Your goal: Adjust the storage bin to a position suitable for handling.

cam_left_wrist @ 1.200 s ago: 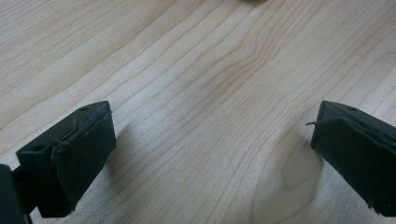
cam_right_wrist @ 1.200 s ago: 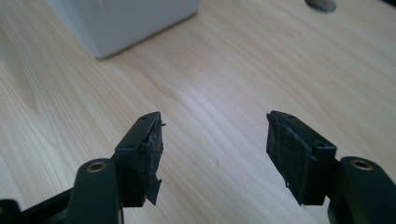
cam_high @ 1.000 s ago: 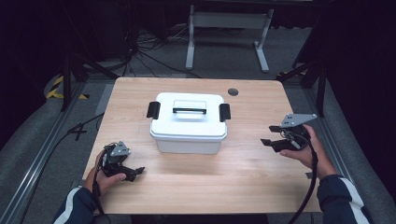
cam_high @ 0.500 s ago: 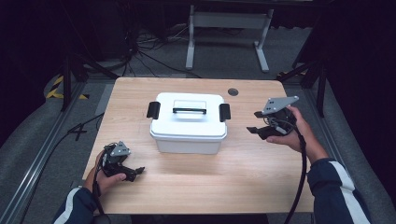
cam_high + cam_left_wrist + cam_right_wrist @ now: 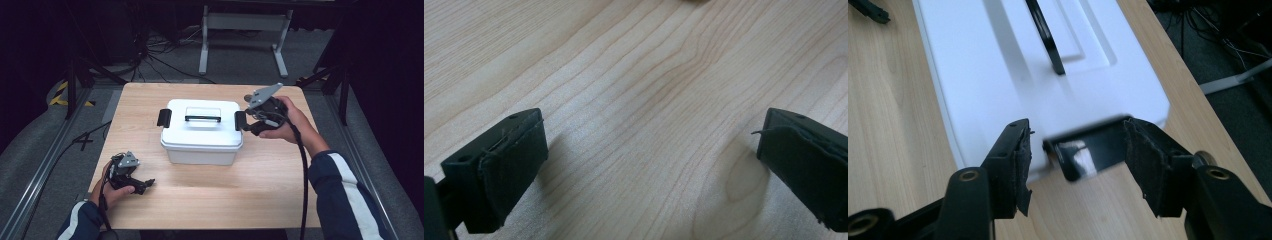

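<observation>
A white plastic box (image 5: 201,131) with a flat lid, a black carry handle (image 5: 203,119) on top and a black latch (image 5: 1093,147) at each end stands in the middle of the wooden table (image 5: 260,185). The right gripper (image 5: 1075,150) has its jaws spread on both sides of the right latch, not closed on it. The left gripper (image 5: 131,176) rests low near the table's front left, jaws wide apart.

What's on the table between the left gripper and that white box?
Nothing: in the high view, only bare wood lies between the left gripper and the white box.
</observation>
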